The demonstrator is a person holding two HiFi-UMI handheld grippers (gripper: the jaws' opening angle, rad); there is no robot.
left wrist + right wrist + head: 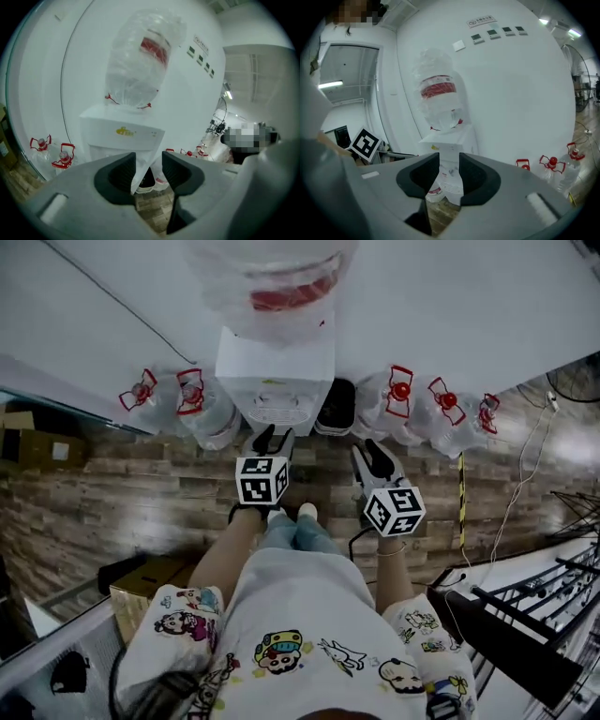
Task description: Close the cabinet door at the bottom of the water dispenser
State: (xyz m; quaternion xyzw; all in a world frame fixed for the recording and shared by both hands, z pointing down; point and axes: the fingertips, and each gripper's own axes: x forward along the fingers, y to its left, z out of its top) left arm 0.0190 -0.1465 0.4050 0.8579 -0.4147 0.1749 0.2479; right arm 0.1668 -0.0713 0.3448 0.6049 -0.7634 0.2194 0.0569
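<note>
White wall [450,306], wood-plank floor [141,484]. The left gripper [273,437] and right gripper [368,454] are held out side by side, tilted downward, jaws apart and empty. Just ahead stands the water dispenser [275,381], with a plastic-wrapped bottle [138,61] upturned on it; its cabinet door is hidden. Clear red-handled jugs [202,404] flank it, contents unclear.

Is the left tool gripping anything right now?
No, the jaws of the left tool stand apart, with only the water dispenser and the floor beyond showing between them.
</note>
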